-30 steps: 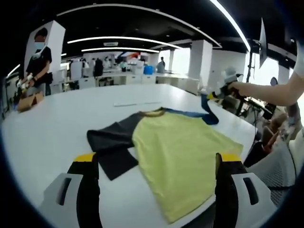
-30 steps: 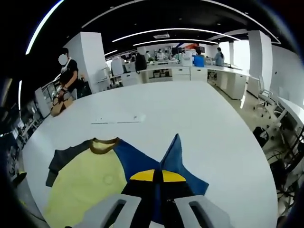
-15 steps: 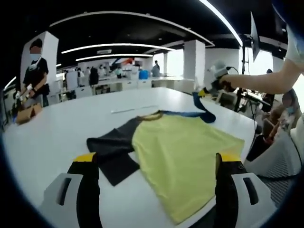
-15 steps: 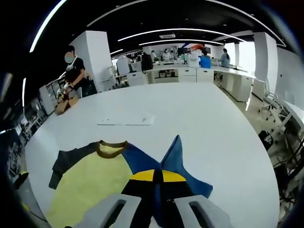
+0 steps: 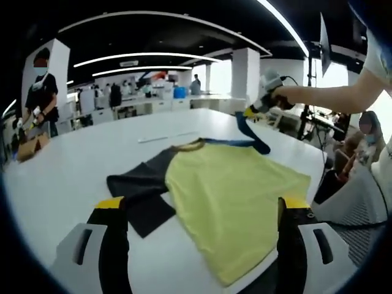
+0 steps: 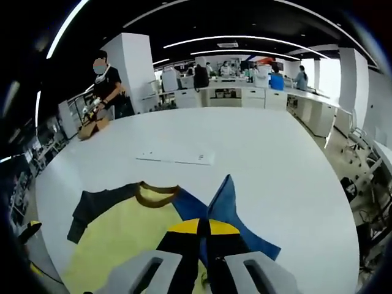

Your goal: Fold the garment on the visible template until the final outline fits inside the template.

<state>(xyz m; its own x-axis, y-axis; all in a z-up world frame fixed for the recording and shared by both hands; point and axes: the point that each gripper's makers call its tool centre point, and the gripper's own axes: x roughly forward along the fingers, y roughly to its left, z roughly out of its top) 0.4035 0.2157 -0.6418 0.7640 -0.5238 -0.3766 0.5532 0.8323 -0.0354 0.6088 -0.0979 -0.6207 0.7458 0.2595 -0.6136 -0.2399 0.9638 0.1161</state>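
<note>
A yellow T-shirt (image 5: 226,190) lies flat on the white table (image 5: 67,165), its dark grey sleeve (image 5: 135,184) spread out to the left. My left gripper (image 5: 202,245) stands wide open in front of the shirt's hem, holding nothing. My right gripper (image 5: 251,113) holds the blue sleeve (image 5: 252,136) up off the table at the far right. In the right gripper view my right gripper (image 6: 205,231) is shut on the blue sleeve (image 6: 225,199), with the brown collar (image 6: 156,195) and yellow body (image 6: 119,242) to its left.
A thin white strip (image 5: 162,136) lies on the table beyond the collar. A person (image 5: 38,92) stands at the table's far left by a cardboard box (image 5: 27,146). Seated people (image 5: 364,138) and a chair (image 5: 358,211) are close to the right edge.
My right gripper has carried the blue sleeve higher and inward, toward the collar. The left gripper stays open in front of the hem.
</note>
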